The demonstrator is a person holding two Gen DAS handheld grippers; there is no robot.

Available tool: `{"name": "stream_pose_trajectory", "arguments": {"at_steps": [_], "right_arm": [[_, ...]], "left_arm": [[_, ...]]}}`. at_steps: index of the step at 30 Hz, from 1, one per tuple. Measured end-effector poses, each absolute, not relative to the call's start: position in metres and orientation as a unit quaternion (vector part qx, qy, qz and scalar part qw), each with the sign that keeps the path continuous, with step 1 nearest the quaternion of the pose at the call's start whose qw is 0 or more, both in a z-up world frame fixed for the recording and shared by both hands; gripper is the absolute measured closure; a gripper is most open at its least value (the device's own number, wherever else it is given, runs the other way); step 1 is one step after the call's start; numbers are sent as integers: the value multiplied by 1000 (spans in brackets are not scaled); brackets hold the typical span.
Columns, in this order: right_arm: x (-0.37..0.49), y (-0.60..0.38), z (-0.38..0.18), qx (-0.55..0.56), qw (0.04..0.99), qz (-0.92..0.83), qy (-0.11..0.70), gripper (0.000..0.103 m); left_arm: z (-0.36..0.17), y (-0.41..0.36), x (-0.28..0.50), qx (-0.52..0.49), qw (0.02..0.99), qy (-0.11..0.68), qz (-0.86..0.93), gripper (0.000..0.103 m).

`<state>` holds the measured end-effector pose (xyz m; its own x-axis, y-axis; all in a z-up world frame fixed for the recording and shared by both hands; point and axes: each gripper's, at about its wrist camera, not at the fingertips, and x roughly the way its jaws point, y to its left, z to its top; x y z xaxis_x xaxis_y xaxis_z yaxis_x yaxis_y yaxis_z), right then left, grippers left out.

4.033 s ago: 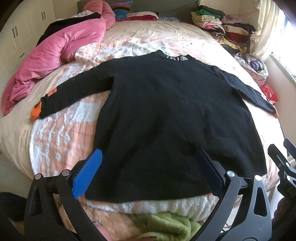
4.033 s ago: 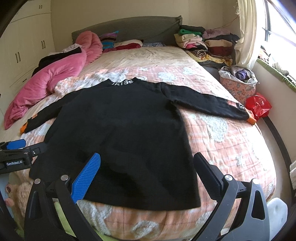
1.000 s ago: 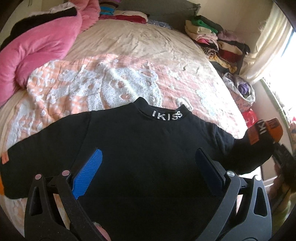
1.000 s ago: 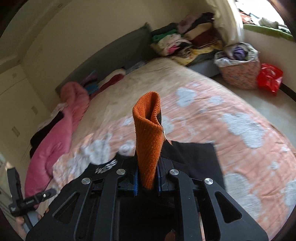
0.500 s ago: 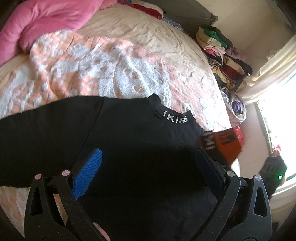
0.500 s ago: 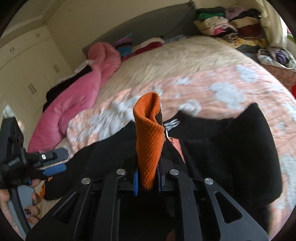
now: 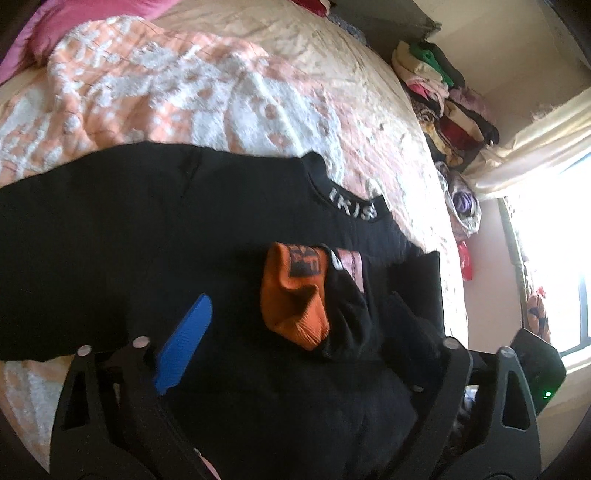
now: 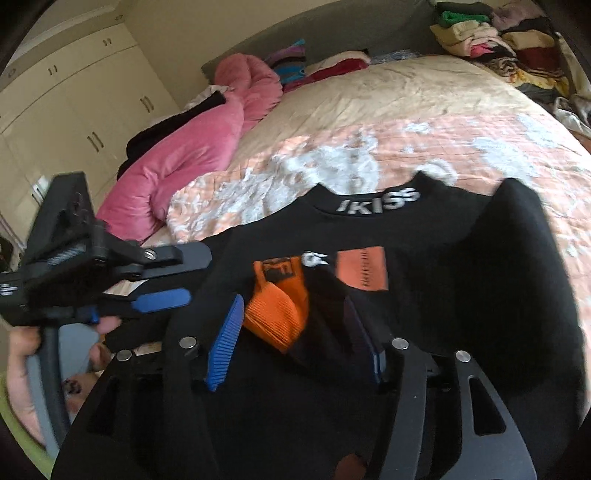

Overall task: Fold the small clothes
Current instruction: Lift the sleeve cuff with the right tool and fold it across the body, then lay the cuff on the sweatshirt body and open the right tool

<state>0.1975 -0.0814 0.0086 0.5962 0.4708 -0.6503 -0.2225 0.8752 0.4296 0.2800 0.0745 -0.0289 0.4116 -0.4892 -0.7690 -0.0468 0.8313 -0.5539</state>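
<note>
- A black knitted sweater (image 8: pixel 424 280) with white "IKISS" lettering on its collar (image 8: pixel 378 204) is lying flat on a peach-and-white patterned blanket (image 8: pixel 369 155), which is covering the near part of a bed with a cream quilted sheet (image 8: pixel 388 88).
- One sleeve is lying folded inward across the sweater's chest, and its ribbed orange cuff (image 8: pixel 277 314) is resting on the black fabric just below the collar.
- An orange rectangular patch (image 8: pixel 364 271) is showing on that sleeve beside the cuff.
- The right gripper (image 8: pixel 291 332), black-framed with blue ribbed pads, is hovering over the cuff; its jaws are opening, with the cuff sitting between them and neither pad pressing on it.
- The left gripper (image 7: pixel 295 328), of the same black-and-blue build, is pointing down at the sweater's chest; its jaws are standing wide while closing a little, with the orange cuff (image 7: pixel 291 299) lying in the gap between them, untouched.
- In the right wrist view, the left gripper (image 8: pixel 184 277) is being held by a person's hand (image 8: pixel 22 373) at the left edge, over the sweater's other sleeve.
- A bright pink padded quilt (image 8: pixel 207 147) is lying bunched along the far left side of the bed.
- A pile of folded clothes (image 8: pixel 491 33) is sitting at the far right corner.
- Cream wardrobe doors (image 8: pixel 74 103) are standing behind the bed.
</note>
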Motion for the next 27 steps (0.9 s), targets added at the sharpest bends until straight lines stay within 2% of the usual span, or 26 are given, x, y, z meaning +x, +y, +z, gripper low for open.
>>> {"name": "stream_pose_trajectory", "arguments": {"at_steps": [4, 5, 14, 15, 17, 18, 19, 21, 27], "right_arm": [[184, -111, 10, 164, 882, 162, 410, 46], [180, -120, 10, 166, 883, 152, 411, 46], [158, -172, 14, 183, 892, 97, 401, 46], [157, -176, 14, 183, 893, 92, 400, 46], [156, -184, 14, 187, 893, 84, 400, 46], [156, -186, 13, 188, 893, 81, 401, 46], [156, -188, 13, 189, 893, 79, 402, 46], [155, -192, 13, 188, 894, 75, 400, 46], [144, -201, 10, 198, 894, 73, 395, 46]], "left_arm": [[-45, 54, 281, -234, 789, 545, -158, 47], [-49, 50, 283, -231, 787, 548, -161, 50], [-75, 35, 294, -224, 794, 548, -140, 52], [-75, 33, 295, -220, 796, 546, -137, 55], [-74, 28, 295, -200, 804, 545, -124, 72], [-74, 27, 295, -190, 808, 545, -119, 84], [-73, 27, 294, -180, 811, 544, -117, 90], [-70, 31, 293, -177, 813, 540, -123, 96], [-27, 46, 277, -174, 842, 490, -146, 99]]}}
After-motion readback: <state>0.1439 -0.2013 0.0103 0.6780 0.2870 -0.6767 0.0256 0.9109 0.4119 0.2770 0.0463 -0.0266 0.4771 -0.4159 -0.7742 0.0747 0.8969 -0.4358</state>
